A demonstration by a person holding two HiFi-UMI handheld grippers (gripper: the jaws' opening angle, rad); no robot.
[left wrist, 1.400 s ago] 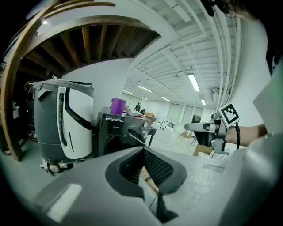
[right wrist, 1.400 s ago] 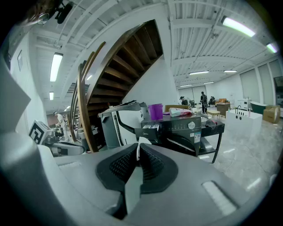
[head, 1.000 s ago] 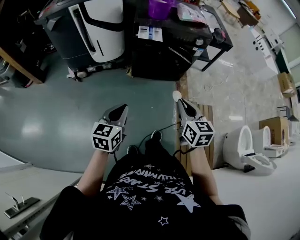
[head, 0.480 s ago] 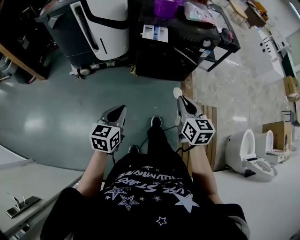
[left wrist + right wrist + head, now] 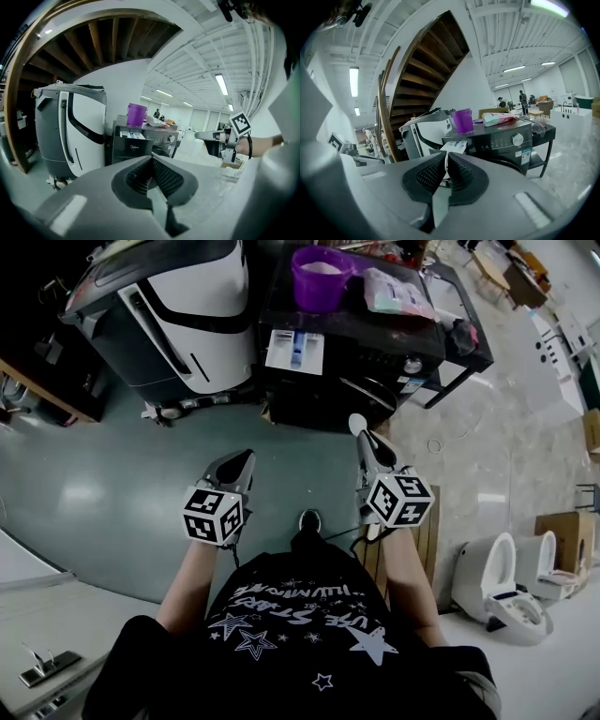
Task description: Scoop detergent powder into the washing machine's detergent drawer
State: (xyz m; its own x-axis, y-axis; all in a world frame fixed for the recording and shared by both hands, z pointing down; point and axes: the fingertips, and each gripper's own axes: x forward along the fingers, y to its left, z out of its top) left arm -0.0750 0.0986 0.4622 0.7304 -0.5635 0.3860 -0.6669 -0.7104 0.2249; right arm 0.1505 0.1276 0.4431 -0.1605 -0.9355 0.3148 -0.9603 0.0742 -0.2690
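The black washing machine stands ahead of me, past a stretch of floor. Its white detergent drawer is pulled out at the front left. On top stand a purple cup with pale powder in it and a detergent bag; both also show in the right gripper view as the cup and the bag. My left gripper and right gripper are held out side by side, well short of the machine. Both are shut, with nothing seen between the jaws.
A white-and-black appliance stands left of the washing machine. A dark low rack adjoins its right side. White toilets and a wooden pallet are on the right. A wooden staircase rises behind.
The washing machine and its neighbour have come nearer and lower in the head view, and the purple cup now shows fully. Both grippers keep the same pose.
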